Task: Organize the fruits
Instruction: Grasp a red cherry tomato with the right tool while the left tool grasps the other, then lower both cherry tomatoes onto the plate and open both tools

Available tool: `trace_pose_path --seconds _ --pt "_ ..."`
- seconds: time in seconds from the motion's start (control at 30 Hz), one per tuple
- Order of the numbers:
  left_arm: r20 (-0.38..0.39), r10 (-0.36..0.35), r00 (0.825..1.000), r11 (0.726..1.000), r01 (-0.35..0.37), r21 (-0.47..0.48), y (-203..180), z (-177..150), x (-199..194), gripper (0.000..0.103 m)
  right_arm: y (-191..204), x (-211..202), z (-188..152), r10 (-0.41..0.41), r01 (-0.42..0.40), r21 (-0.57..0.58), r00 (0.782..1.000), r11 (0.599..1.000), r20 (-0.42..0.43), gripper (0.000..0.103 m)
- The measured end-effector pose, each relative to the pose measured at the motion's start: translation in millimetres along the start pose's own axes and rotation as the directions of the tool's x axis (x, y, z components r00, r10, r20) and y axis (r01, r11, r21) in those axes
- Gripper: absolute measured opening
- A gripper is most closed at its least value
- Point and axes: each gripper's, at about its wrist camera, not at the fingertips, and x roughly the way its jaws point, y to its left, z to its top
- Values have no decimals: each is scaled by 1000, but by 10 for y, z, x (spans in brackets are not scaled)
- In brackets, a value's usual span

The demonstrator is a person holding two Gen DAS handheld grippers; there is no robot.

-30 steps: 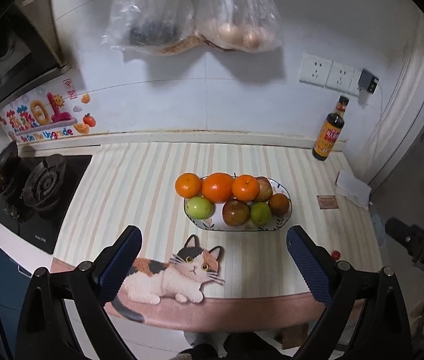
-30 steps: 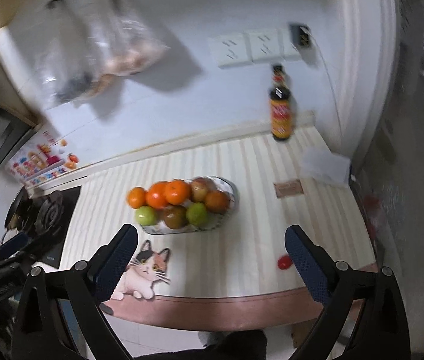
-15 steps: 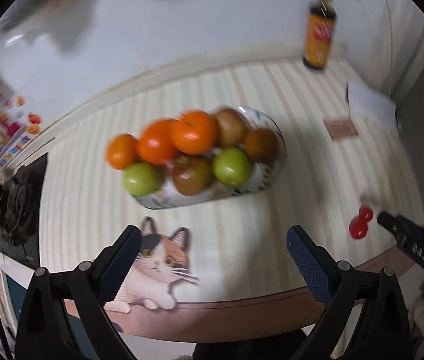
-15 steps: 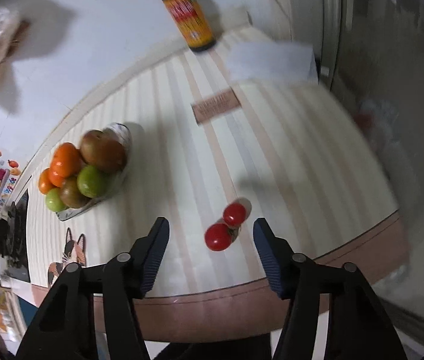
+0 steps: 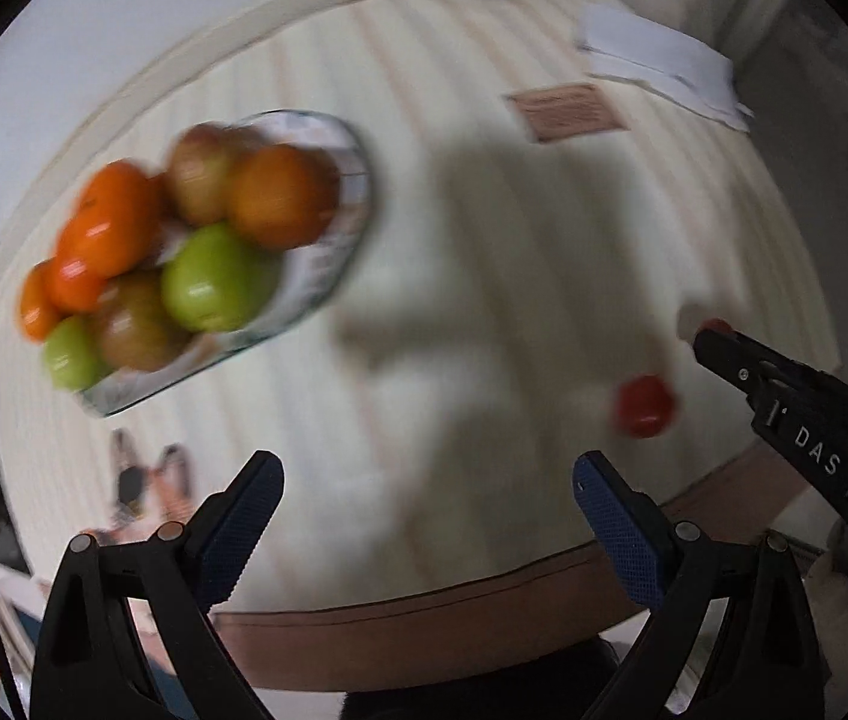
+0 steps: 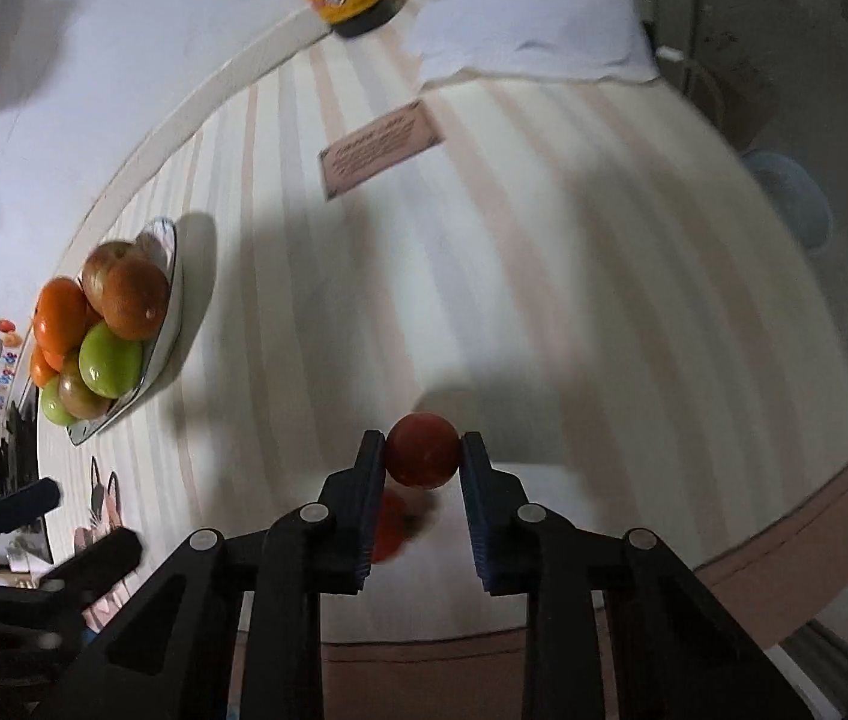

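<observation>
Right gripper (image 6: 422, 456) is pinched on a red tomato (image 6: 422, 449) near the bench's front edge; the fruit bowl (image 6: 167, 300) sits well off to its left. Left gripper (image 5: 424, 504) gapes wide, empty.

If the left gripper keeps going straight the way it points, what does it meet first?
Probably bare striped countertop. The left gripper is open, the fruit bowl lies left of its line, the loose red tomato right.

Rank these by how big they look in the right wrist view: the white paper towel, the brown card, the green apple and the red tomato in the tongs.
Largest to smallest:
1. White paper towel
2. Brown card
3. Red tomato and green apple look about alike. The tomato sits much nearer the camera, so I won't rank them.
</observation>
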Motion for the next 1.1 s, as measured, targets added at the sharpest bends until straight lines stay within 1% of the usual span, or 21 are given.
trace_pose_path --seconds 0.1,0.2,0.23,0.27,0.3,0.33,0.37,0.4,0.47,0.6,0.67,0.83,0.93,0.97,1.0,1.1 --pt "-25 -52 998 997 53 50 -273 86 124 99 -164 -103 -22 -14 14 18 1000 1000 8 27" --pt "-46 -56 997 992 60 113 -521 150 264 99 -322 -178 -59 -39 38 18 999 999 7 27" --pt "-54 -60 997 990 67 127 -579 160 303 95 -356 -186 -70 -46 46 17 999 999 6 27" --pt "-62 -70 996 987 78 139 -650 176 355 89 -397 -186 -81 -54 54 18 999 998 1 27" --pt "-67 -78 995 985 87 146 -696 187 389 88 -460 -194 -95 -57 57 27 998 998 -4 27" --pt "-68 -83 994 984 92 152 -735 196 417 83 -505 -188 -109 -62 62 34 998 997 -8 27" --pt "-68 -90 994 983 99 157 -771 203 443 74 -547 -191 -120 -65 65 38 998 997 -9 27" --pt "-72 -99 992 981 109 161 -804 208 471 69 -570 -189 -129 -71 71 39 997 997 -9 27" --pt "-87 -103 991 978 117 170 -859 209 532 51 -597 -198 -134 -78 79 36 997 996 -7 27" --pt "-56 -102 993 976 111 186 -911 204 510 40 -623 -180 -140 -85 85 25 996 996 -8 28" --pt "-55 -109 993 977 117 180 -893 214 497 29 -626 -165 -140 -88 88 18 996 996 -11 28" --pt "-51 -120 991 980 127 153 -773 214 464 29 -589 -143 -129 -96 96 2 995 995 -4 28" --pt "-28 -140 990 982 143 123 -654 182 396 29 -575 -145 -126 -97 97 1 995 995 0 28" --pt "-23 -150 988 982 151 111 -588 185 358 29 -567 -149 -131 -95 95 1 995 995 0 28" --pt "-18 -160 987 982 161 96 -395 193 281 29 -550 -159 -132 -91 91 0 996 996 4 28" --pt "4 -189 982 981 188 46 -129 152 167 29 -480 -205 -132 -72 72 -9 997 997 9 28"
